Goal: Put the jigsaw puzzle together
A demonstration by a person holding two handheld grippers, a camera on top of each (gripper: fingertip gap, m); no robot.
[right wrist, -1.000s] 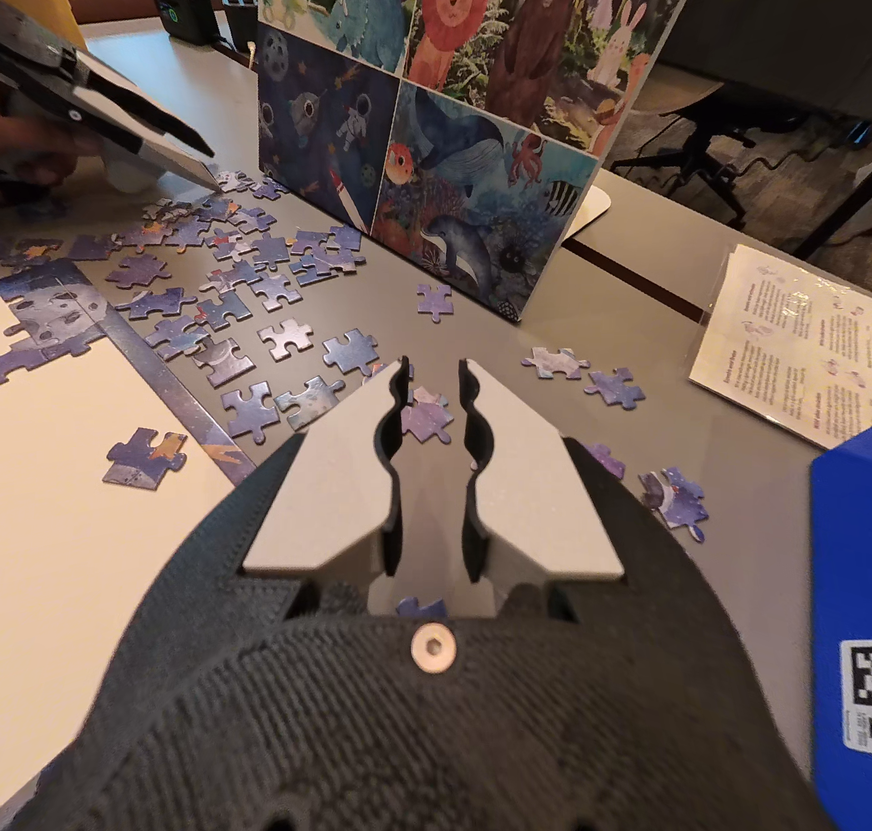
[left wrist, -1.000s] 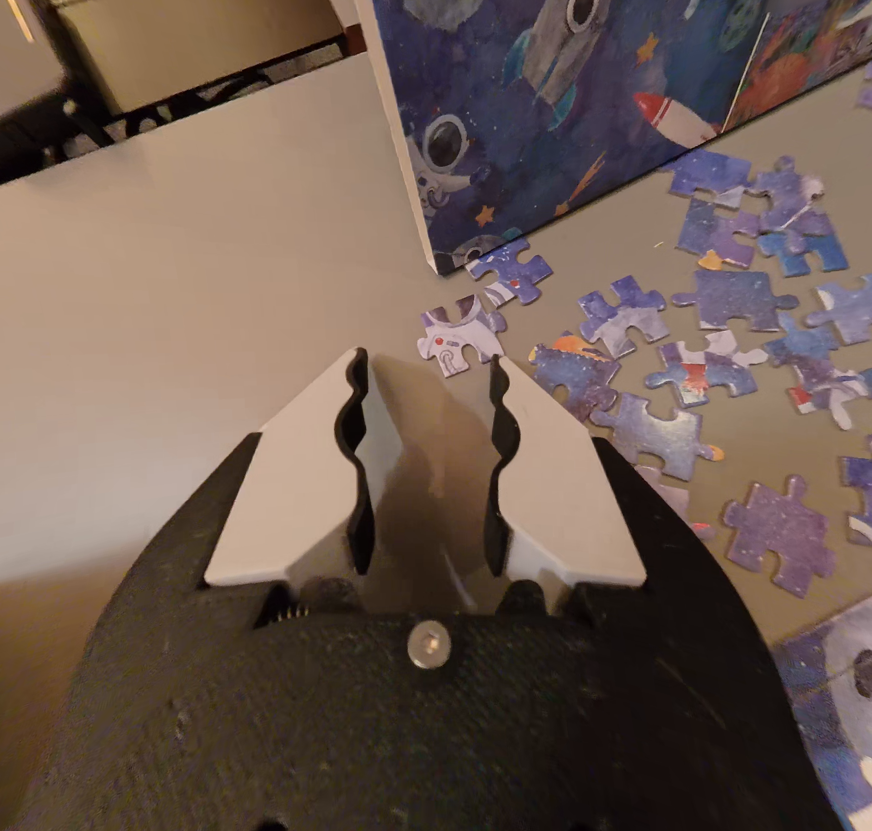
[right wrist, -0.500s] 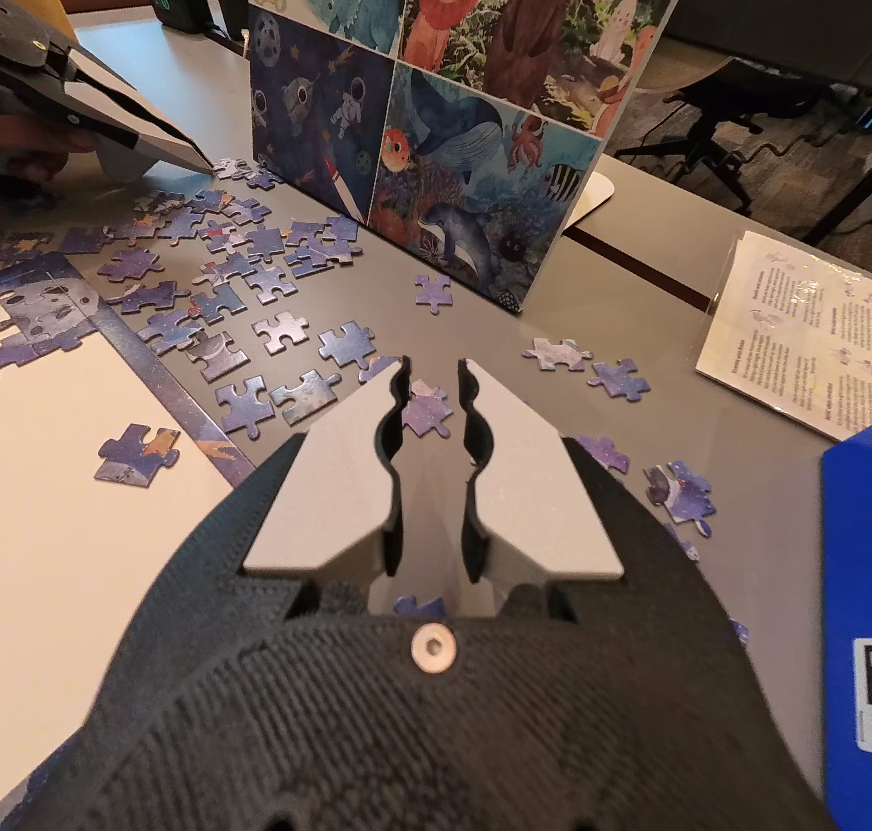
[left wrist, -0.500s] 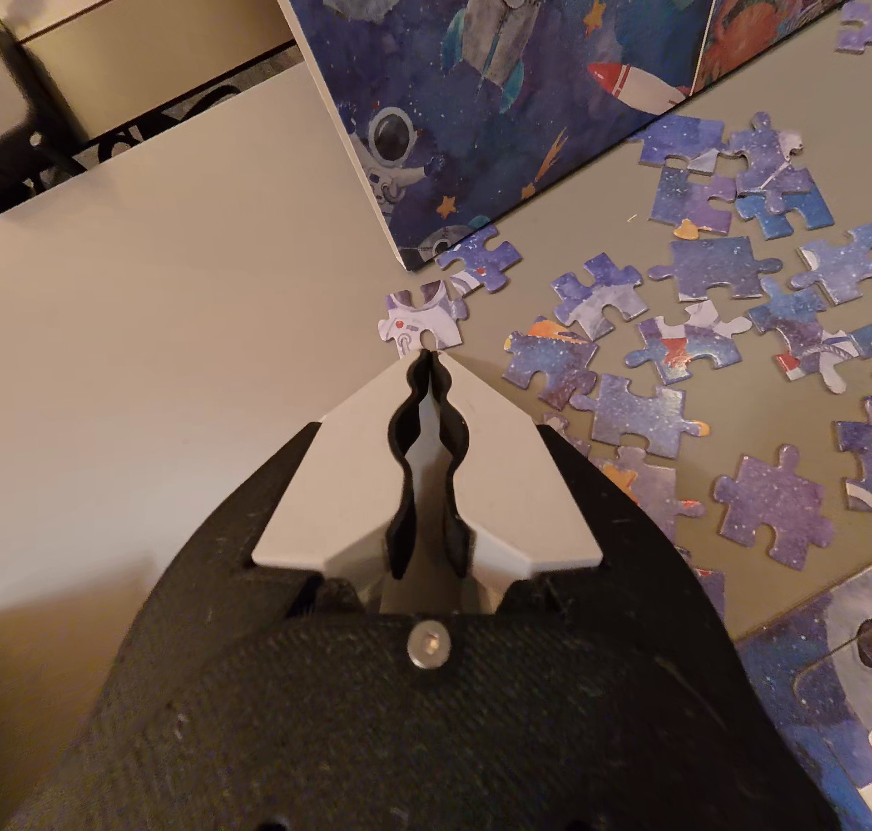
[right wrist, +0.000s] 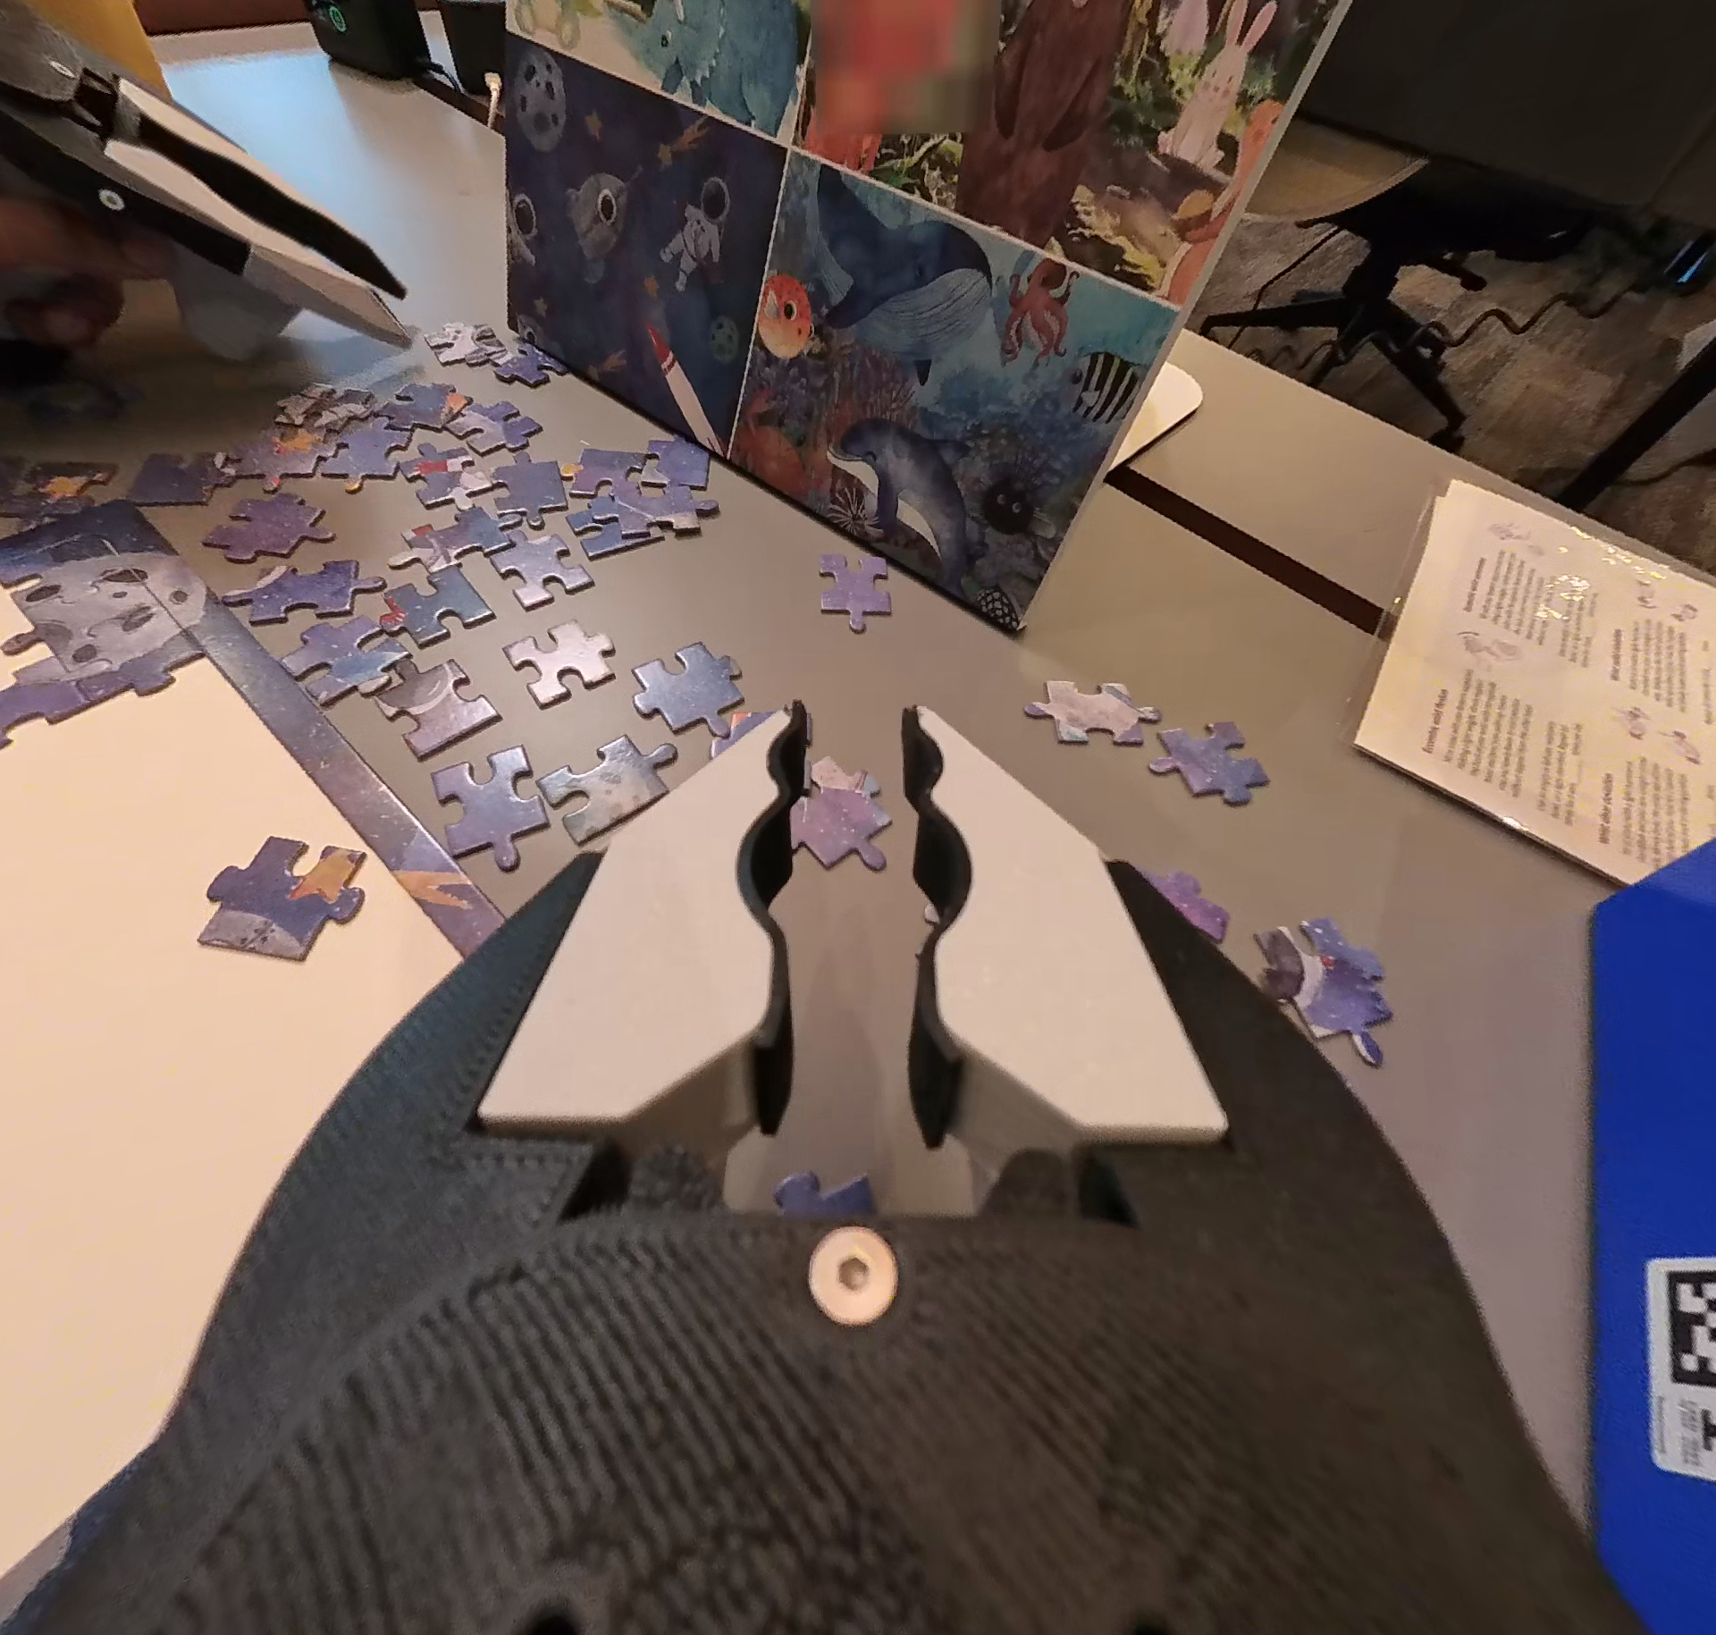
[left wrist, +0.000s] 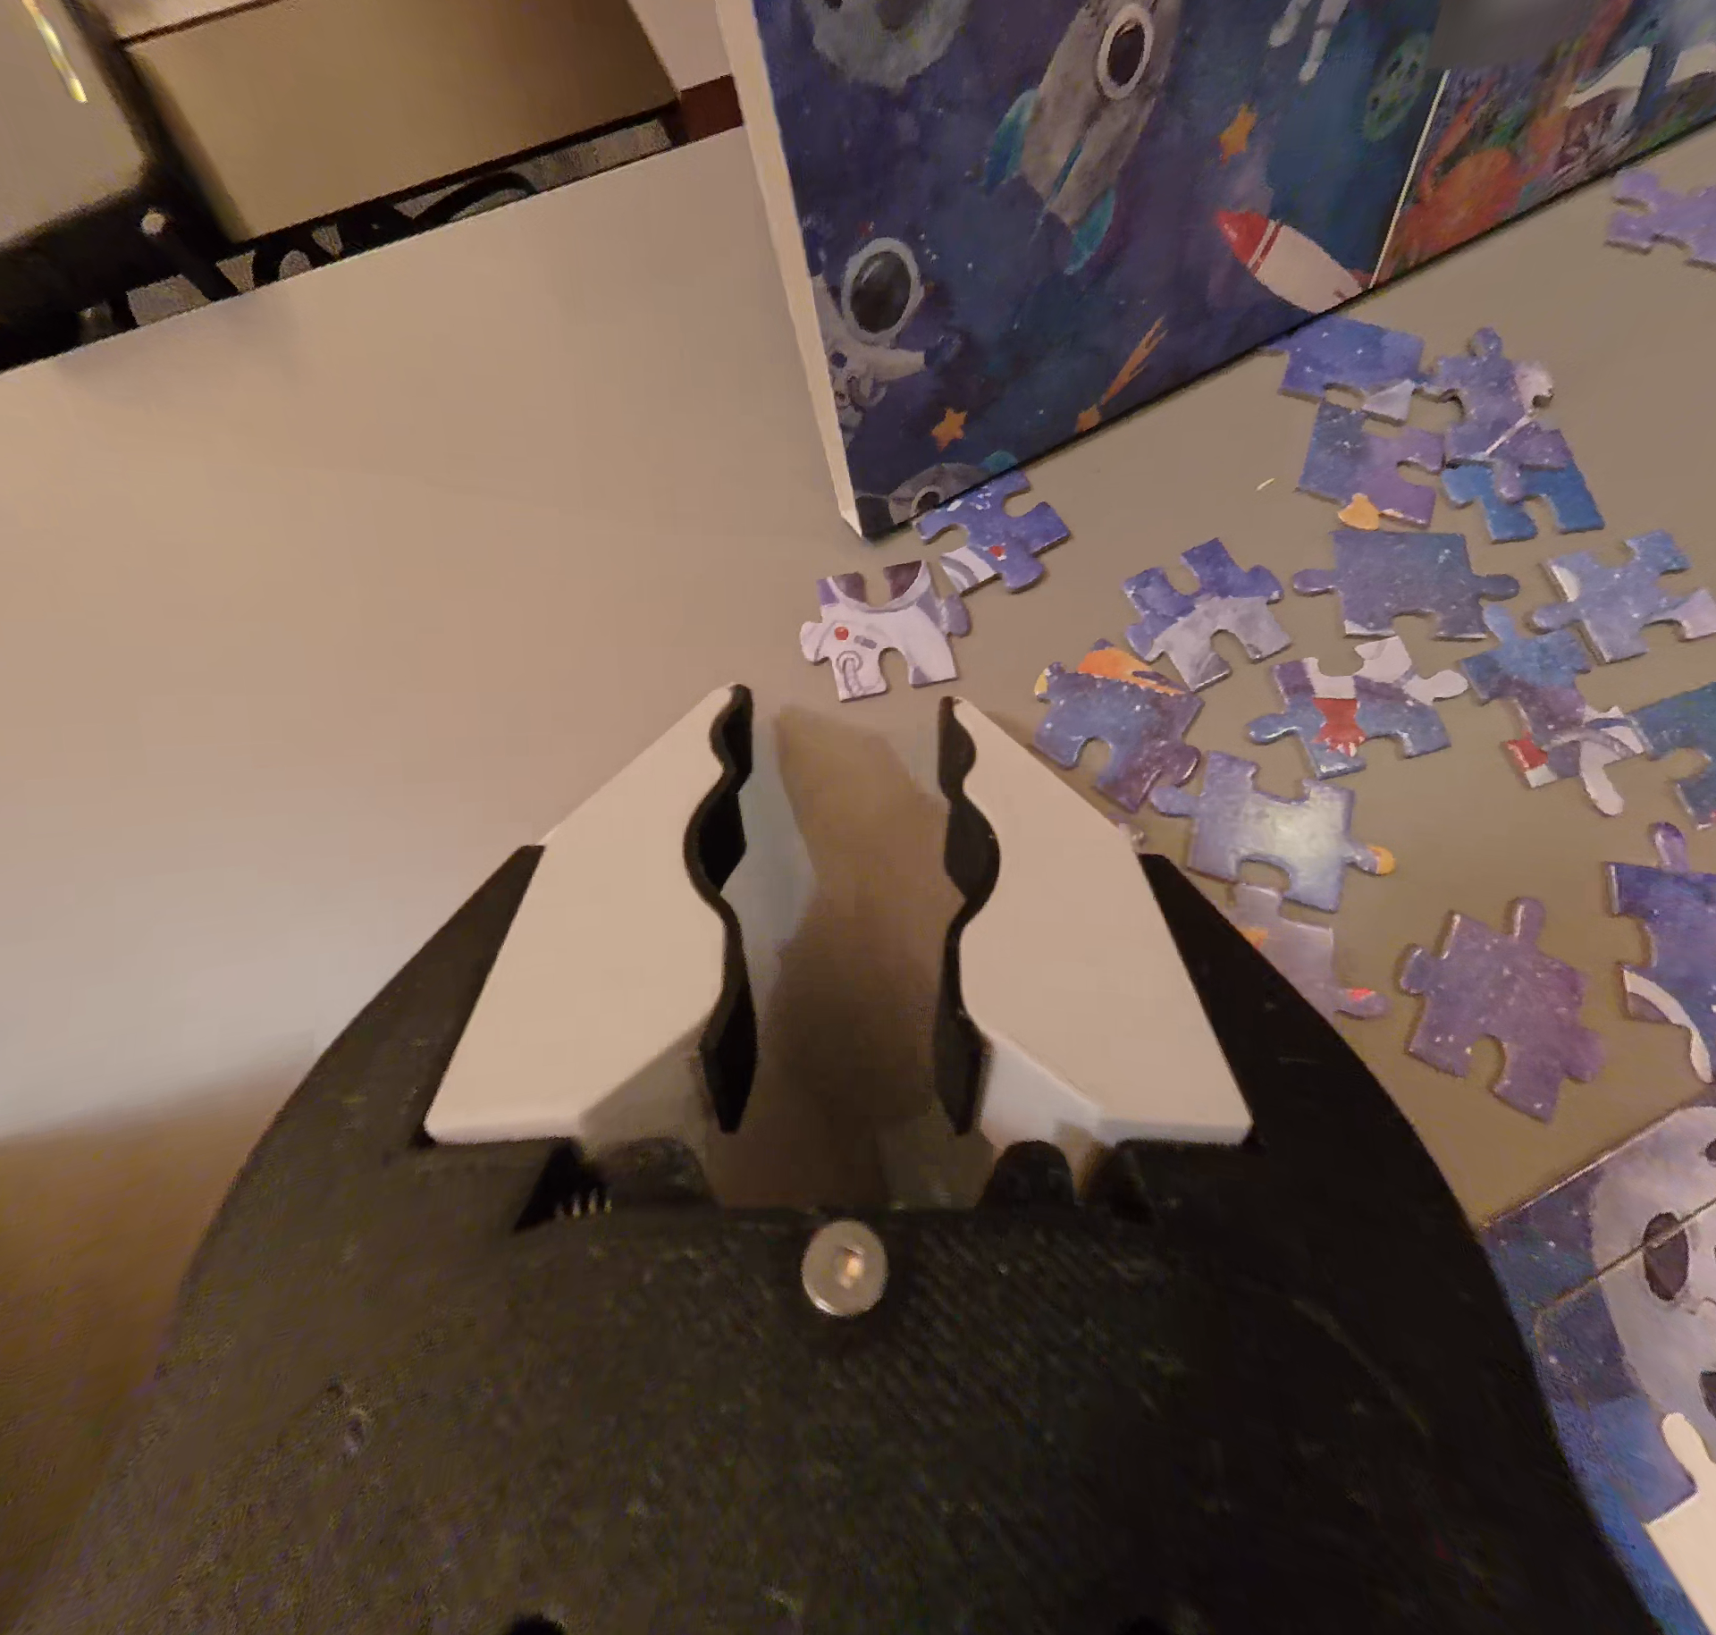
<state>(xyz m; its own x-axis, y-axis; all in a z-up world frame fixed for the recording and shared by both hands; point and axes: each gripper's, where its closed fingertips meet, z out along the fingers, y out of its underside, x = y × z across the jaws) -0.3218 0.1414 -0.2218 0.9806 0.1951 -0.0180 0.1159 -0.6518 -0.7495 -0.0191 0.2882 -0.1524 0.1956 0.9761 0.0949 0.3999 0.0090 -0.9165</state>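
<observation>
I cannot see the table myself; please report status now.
Left claw open, empty, near white astronaut piece. Right claw open above purple piece. Nothing blocking.

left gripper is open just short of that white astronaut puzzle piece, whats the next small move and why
Probably ease the left gripper forward and down so its fingers straddle the white astronaut piece. The fingers are apart with nothing between them, and that piece lies flat on the table just beyond the tips, clear of its neighbours.
</observation>
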